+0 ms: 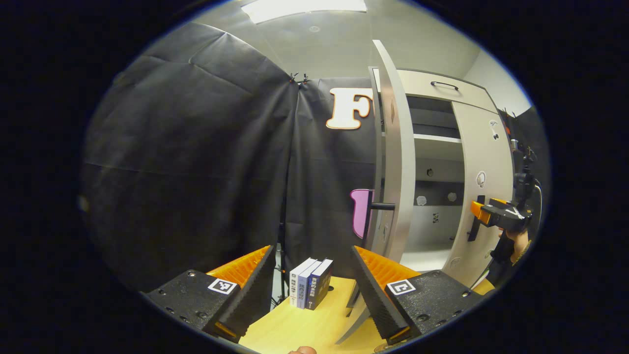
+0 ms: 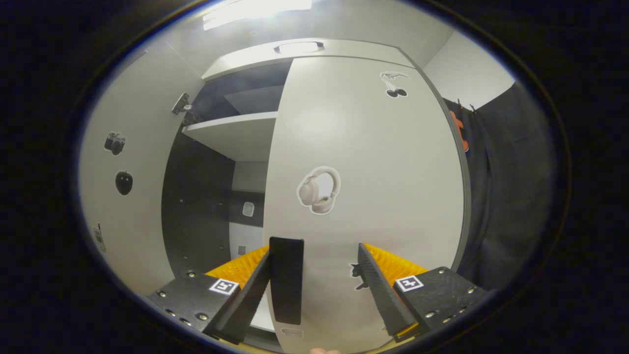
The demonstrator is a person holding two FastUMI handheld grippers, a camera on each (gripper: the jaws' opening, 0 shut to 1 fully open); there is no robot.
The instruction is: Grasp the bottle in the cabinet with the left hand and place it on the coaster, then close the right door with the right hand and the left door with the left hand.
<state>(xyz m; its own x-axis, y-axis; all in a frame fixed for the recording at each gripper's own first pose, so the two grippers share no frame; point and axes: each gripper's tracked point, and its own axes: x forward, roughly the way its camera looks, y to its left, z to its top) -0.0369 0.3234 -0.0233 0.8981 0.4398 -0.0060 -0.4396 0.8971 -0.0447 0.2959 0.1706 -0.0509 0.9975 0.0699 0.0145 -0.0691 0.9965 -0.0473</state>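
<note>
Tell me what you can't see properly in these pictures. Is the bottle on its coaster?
- Bottle and coaster: cannot tell; the left gripper cuts off the near table in the left gripper view.
- Cabinet's lower shelf: hidden behind the right door in the right gripper view.
- Books: spine text too small.

Three books [image 1: 310,282] stand upright side by side on a wooden bench [image 1: 304,324] — a ceiling light [image 1: 304,7] glows overhead.

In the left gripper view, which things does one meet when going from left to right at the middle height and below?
books → left door → open cabinet interior → right door → right gripper
</note>
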